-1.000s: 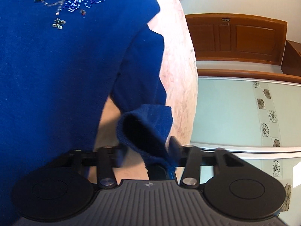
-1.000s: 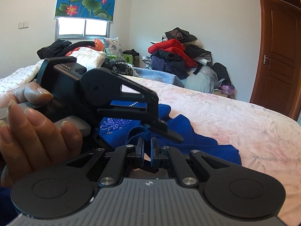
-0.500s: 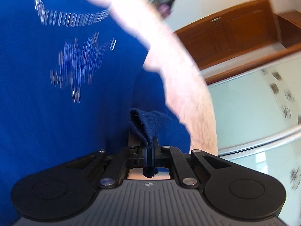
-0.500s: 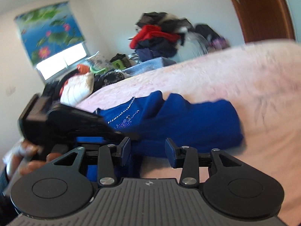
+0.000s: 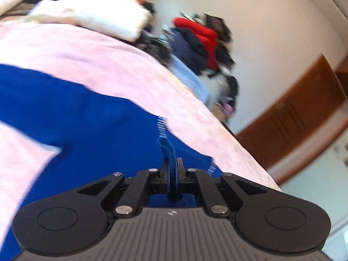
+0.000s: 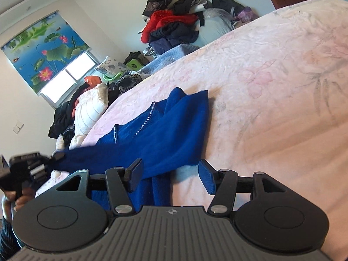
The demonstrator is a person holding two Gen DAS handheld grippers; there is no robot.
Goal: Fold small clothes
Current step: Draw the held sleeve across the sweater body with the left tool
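Far left in the right wrist view, the left gripper (image 6: 57,156) was seen pinching the end of a blue sleeve (image 6: 87,152), drawn out taut from the blue sweater (image 6: 169,134). In the left wrist view that pinch was confirmed: jaws shut tight on a narrow fold of blue knit, the picture badly blurred. The sweater lay across the pink bedspread (image 6: 271,69), its beaded neckline (image 6: 145,121) turned toward the window.

Risks judged from here: the thin bite on the sleeve could be lost if the pull ran on, the knit sliding out of the pads. The whole sweater could be dragged and skewed across the bedspread, since nothing was seen pinning the body down. Beads could be caught on a finger.

Middle to right, the right gripper (image 6: 171,177) was noted with jaws moderately wide, having just been opening. The sweater's lower edge lay between and under the fingers, but no pad was seen pressing on it. A stray fold could be snagged by the left finger, which overlapped the cloth.

Room: wide bare bedspread was seen to the right of the sweater, good for laying out. The bed's far edge was crowded by a clothes pile (image 6: 174,26) and bedding (image 6: 91,106) at left. The near bed edge was hidden.
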